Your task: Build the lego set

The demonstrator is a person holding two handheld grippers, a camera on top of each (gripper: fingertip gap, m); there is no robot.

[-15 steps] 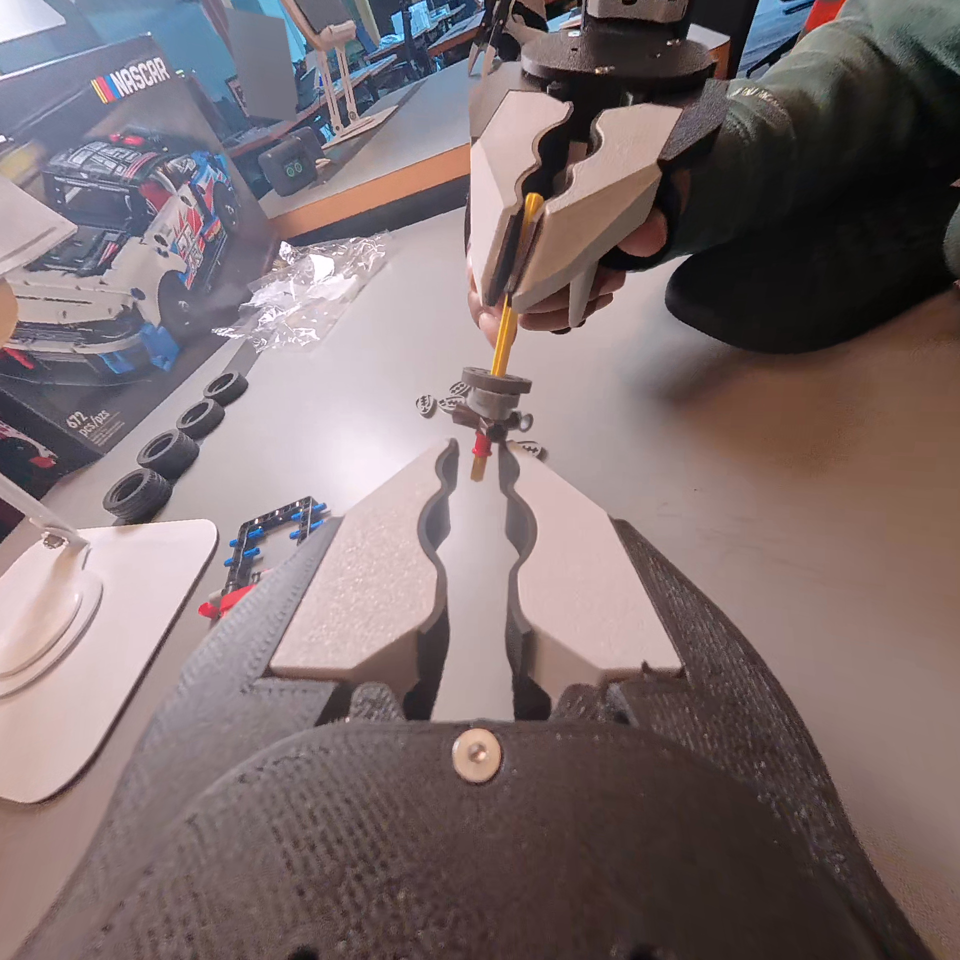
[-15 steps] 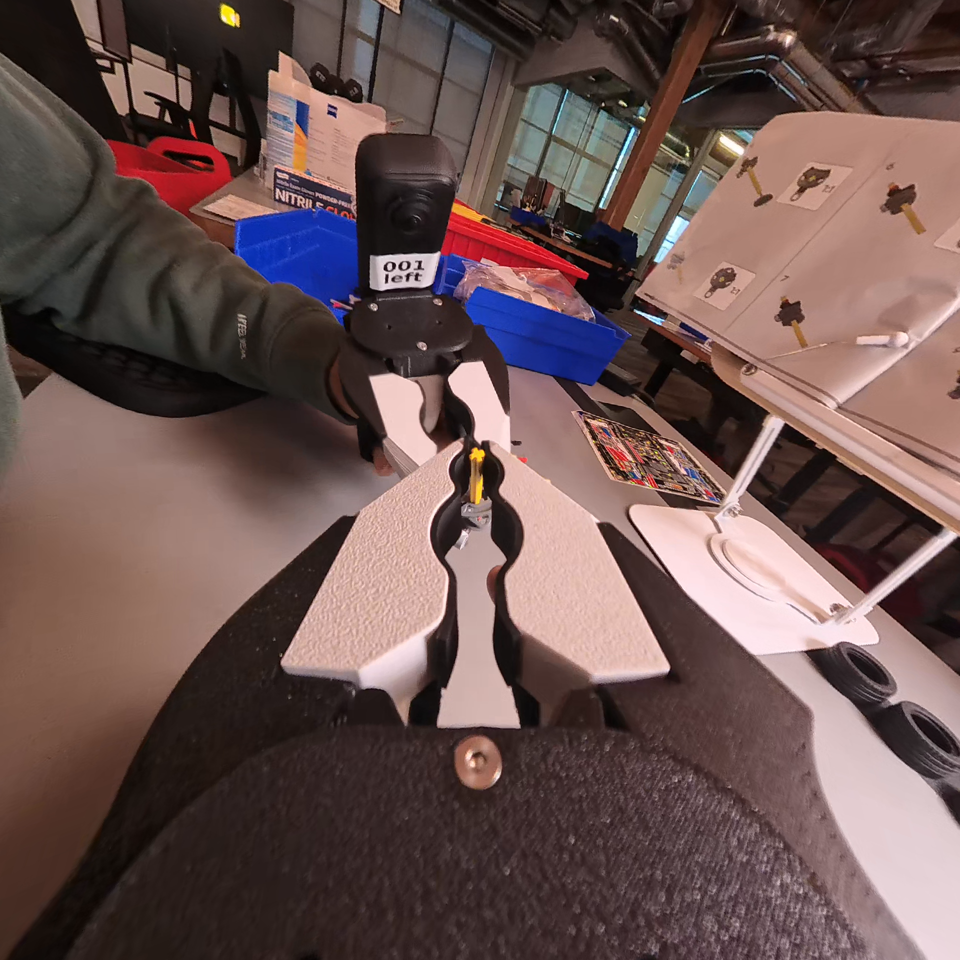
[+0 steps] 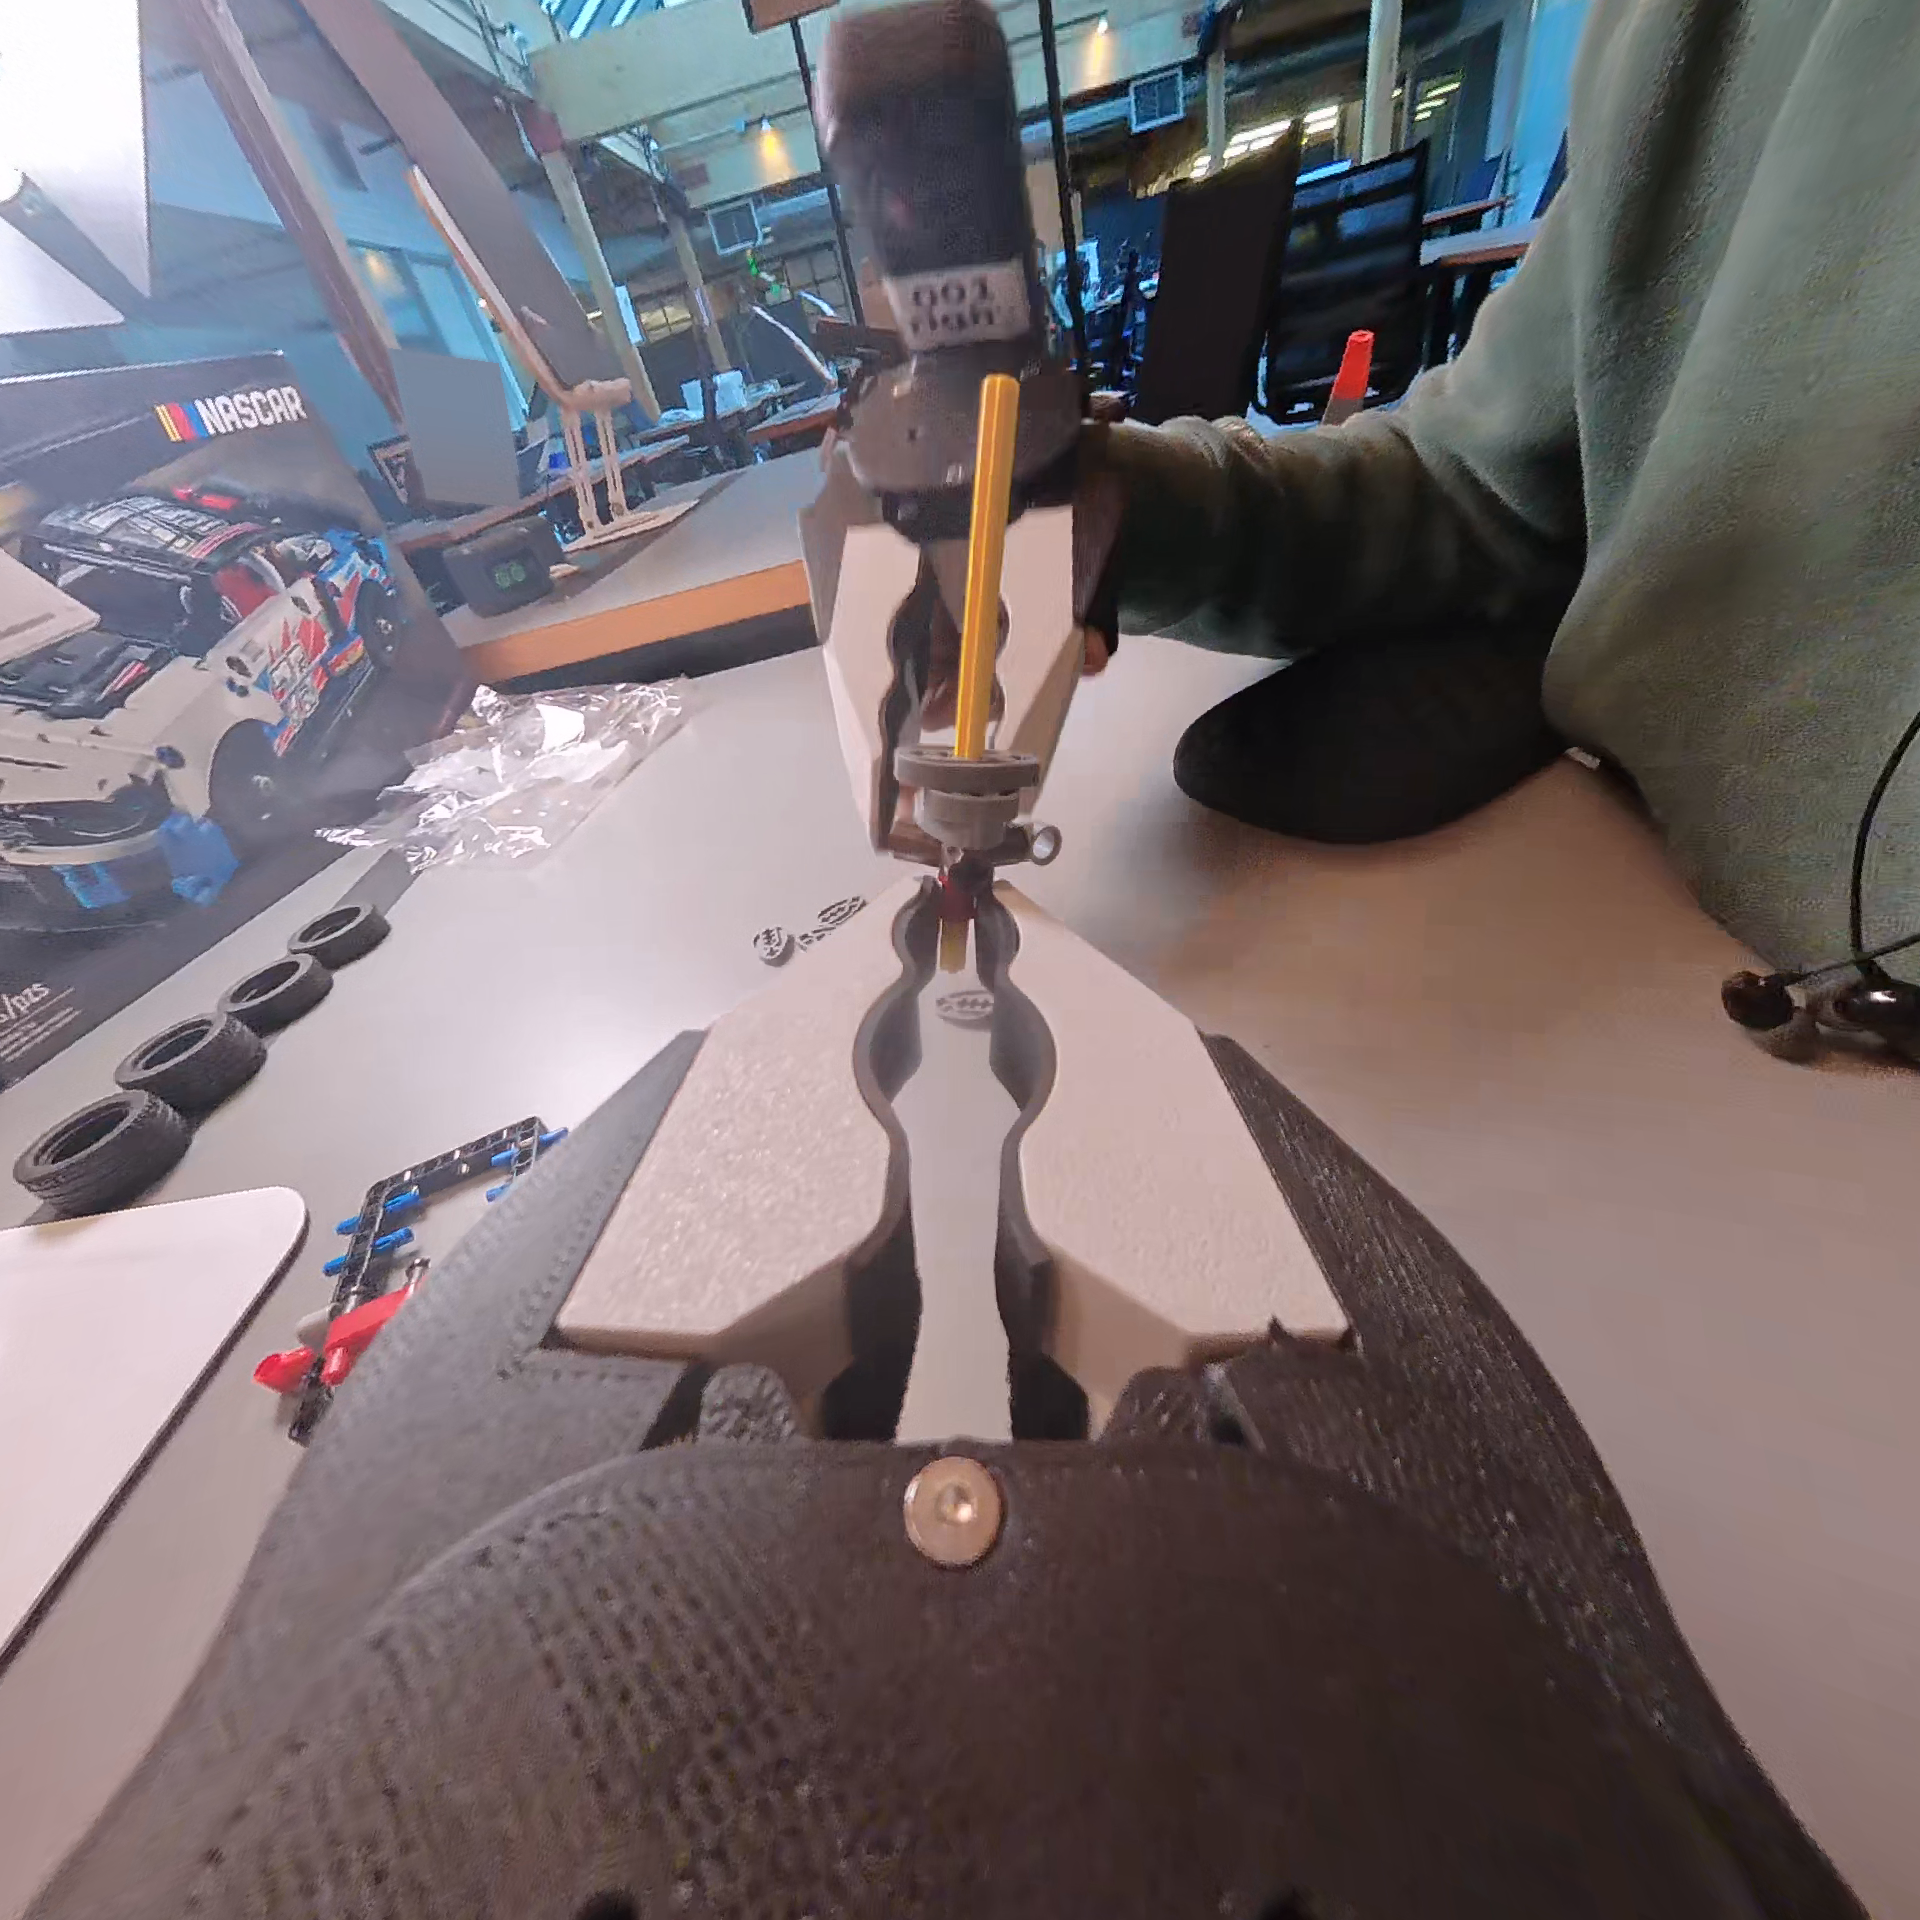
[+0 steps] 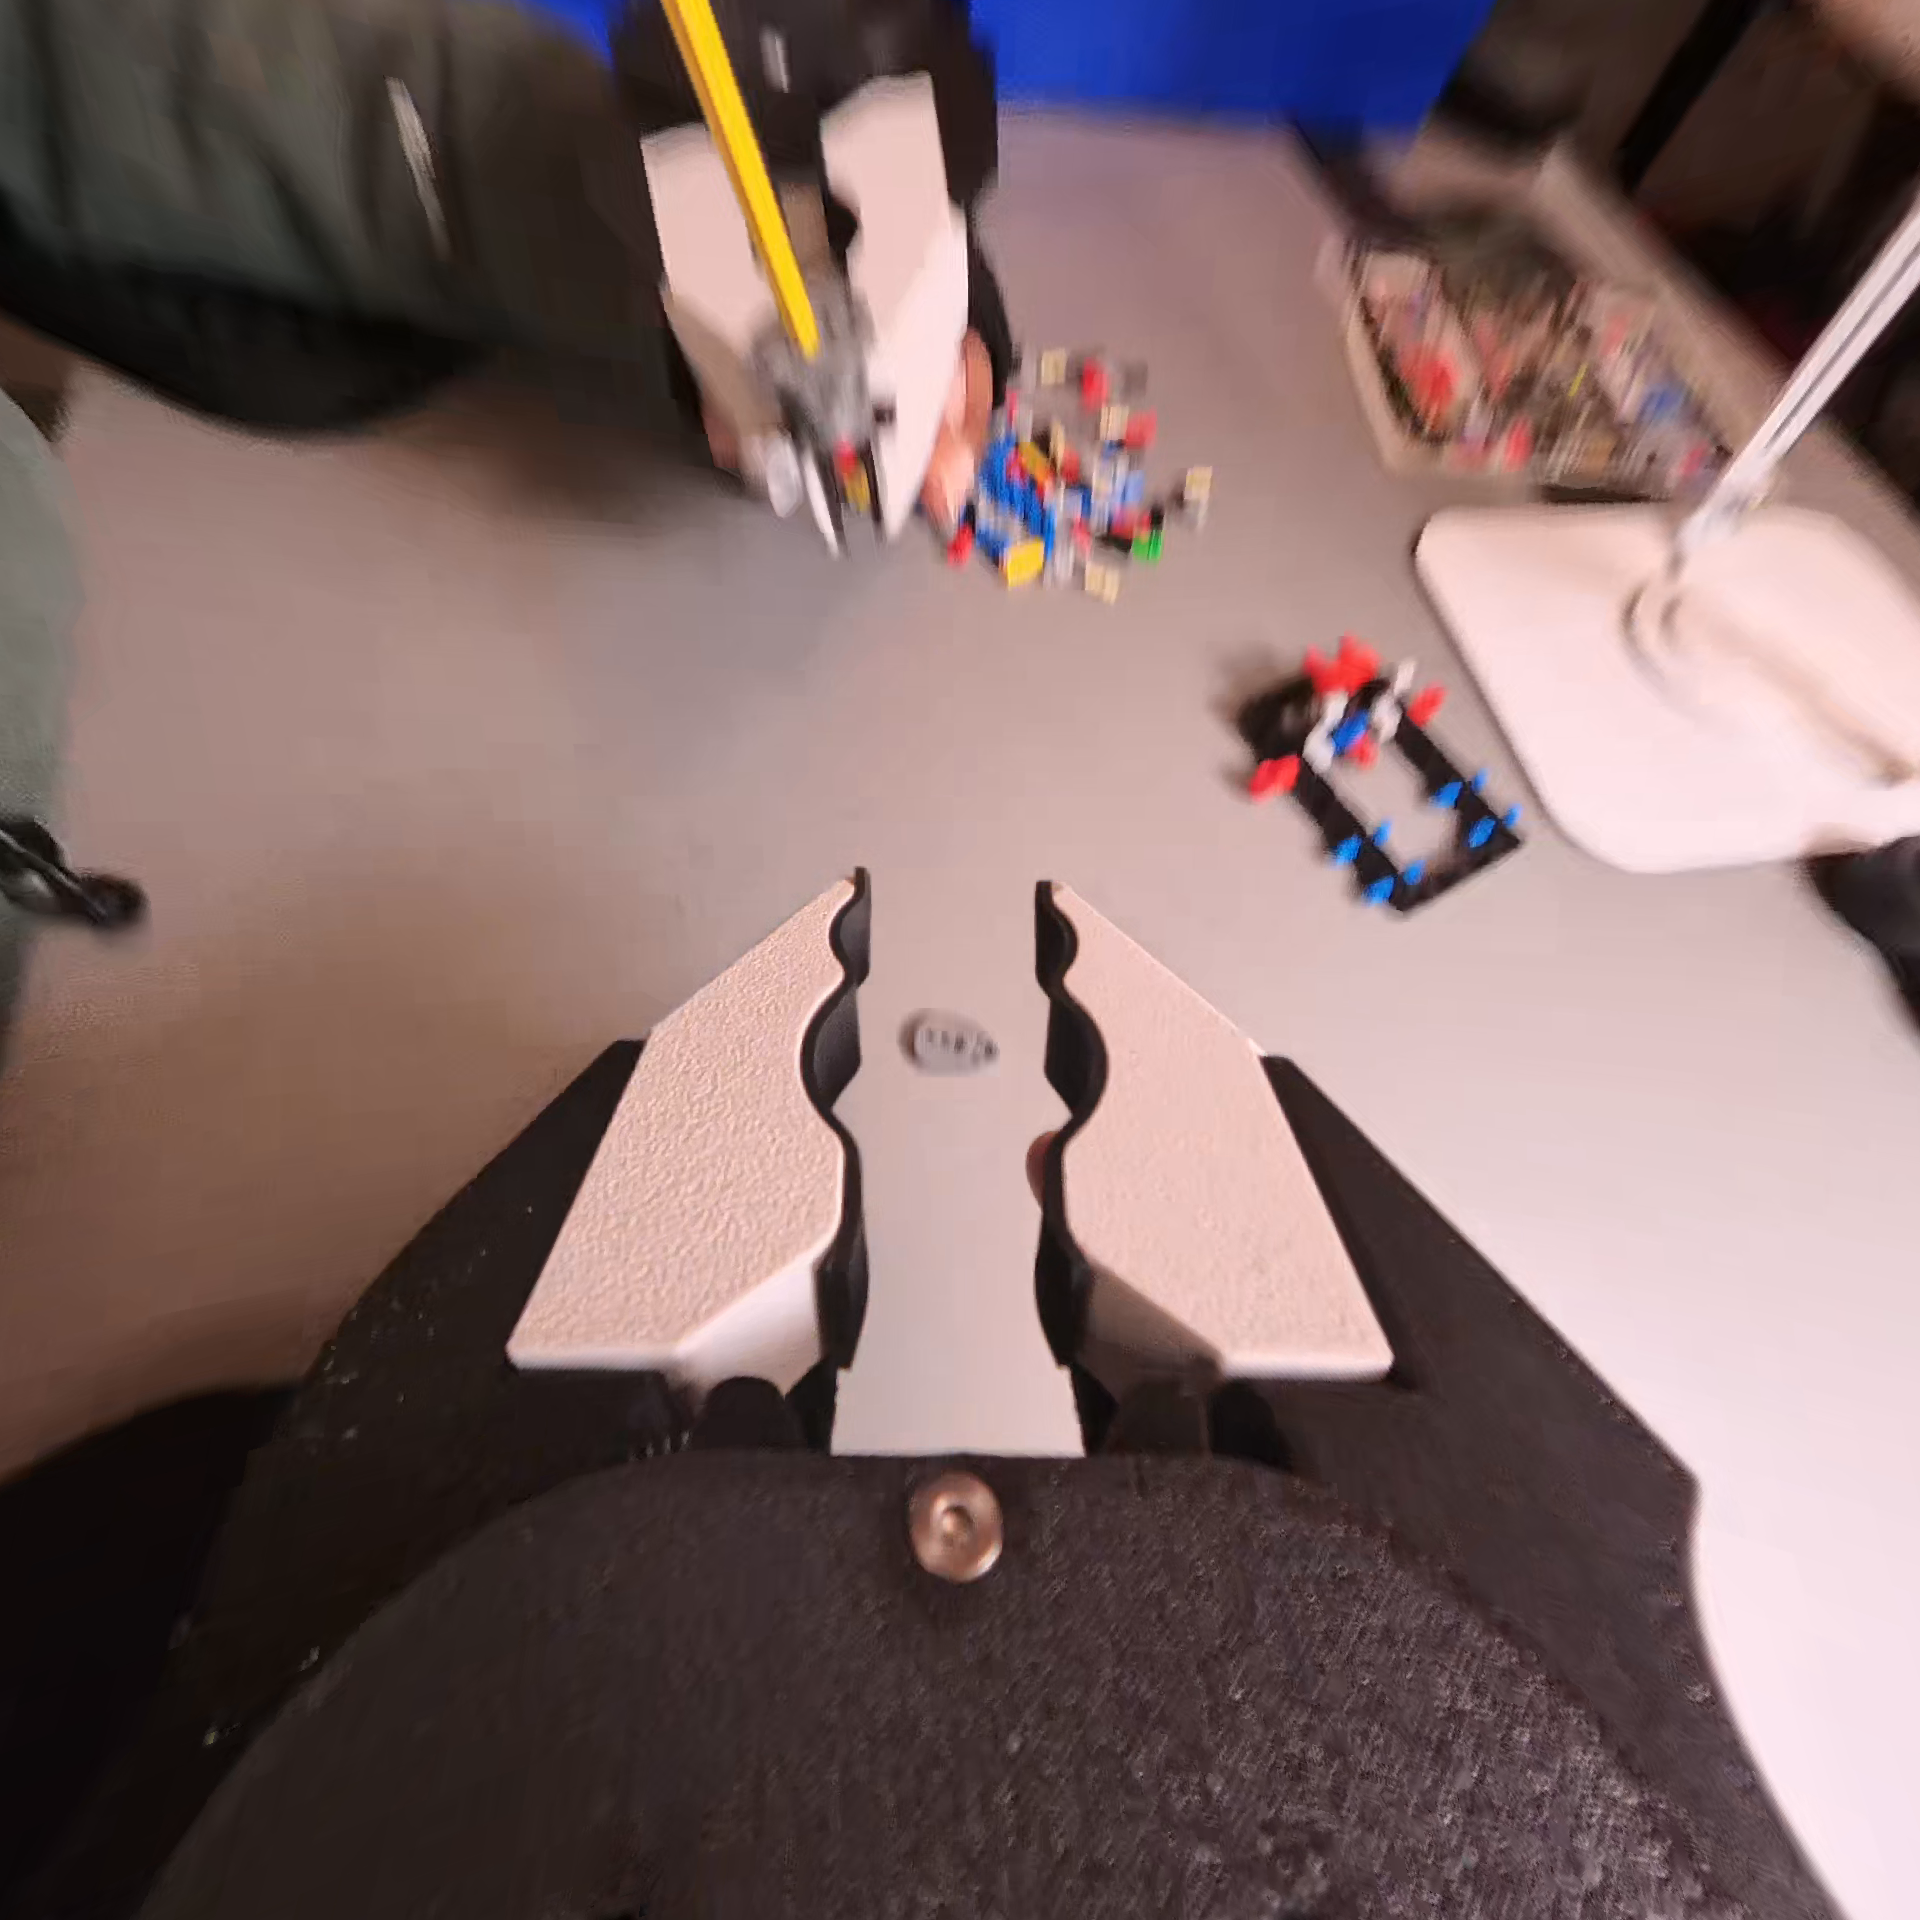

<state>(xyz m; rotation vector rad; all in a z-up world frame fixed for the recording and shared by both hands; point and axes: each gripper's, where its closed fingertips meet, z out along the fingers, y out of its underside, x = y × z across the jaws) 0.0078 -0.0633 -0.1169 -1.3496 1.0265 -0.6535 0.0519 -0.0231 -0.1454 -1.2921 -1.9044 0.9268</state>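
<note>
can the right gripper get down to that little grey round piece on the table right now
Probably yes. The right gripper is open and empty, and the grey round piece lies on bare table between its jaws, with nothing covering it.

The axle [image 3: 981, 561] with its stacked pieces [image 3: 968, 795] stands upright in the left gripper [image 3: 953, 914], before the right gripper [image 3: 940, 665]. Tyres [image 3: 197, 1060] line the table [image 3: 1403, 1195] at left, beside the box [image 3: 187, 623]; a frame [image 3: 416, 1226] lies nearer.
</note>
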